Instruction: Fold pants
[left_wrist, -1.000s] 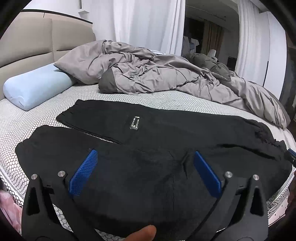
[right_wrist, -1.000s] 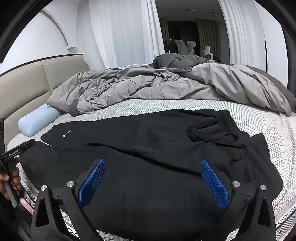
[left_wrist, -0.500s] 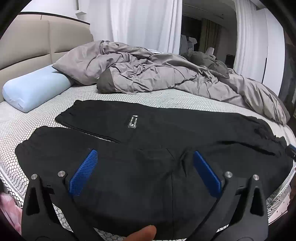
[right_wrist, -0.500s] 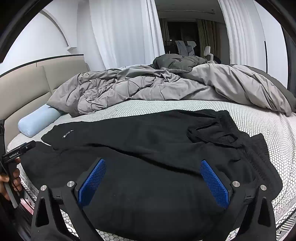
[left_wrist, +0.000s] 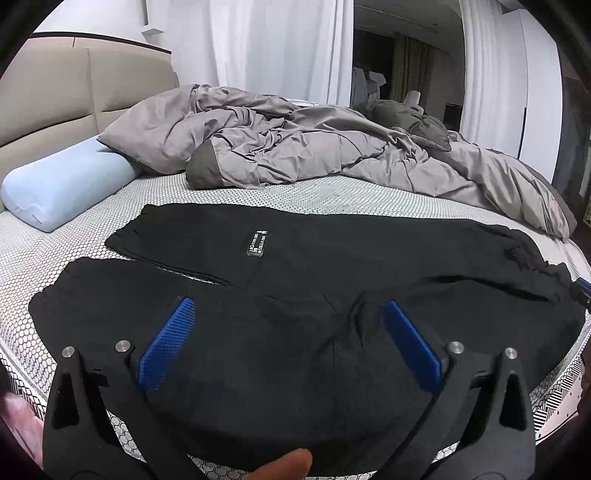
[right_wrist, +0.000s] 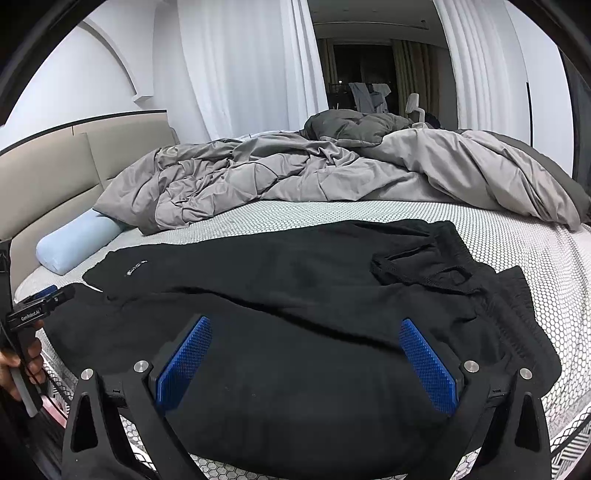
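Note:
Black pants (left_wrist: 332, 280) lie spread flat on the bed, both legs running left and the waistband to the right. A small white-lettered label (left_wrist: 257, 242) sits on the far leg. My left gripper (left_wrist: 288, 304) hovers open over the near leg, with nothing between its blue pads (left_wrist: 166, 347). In the right wrist view the pants (right_wrist: 295, 295) show a loose drawstring (right_wrist: 417, 273) at the waistband. My right gripper (right_wrist: 304, 322) stands open above the near hip area and holds nothing. The left gripper (right_wrist: 40, 302) appears at that view's left edge, held by a hand (right_wrist: 22, 362).
A crumpled grey duvet (left_wrist: 314, 147) fills the back of the bed (left_wrist: 332, 195). A light blue pillow (left_wrist: 62, 184) lies at the left by the beige headboard (left_wrist: 92, 85). White curtains (right_wrist: 240, 74) hang behind. The mattress edge runs just under both grippers.
The left gripper has drifted slightly, shifting its view of the pants a little. The right gripper has hardly moved. Both stay open and the pants lie as before.

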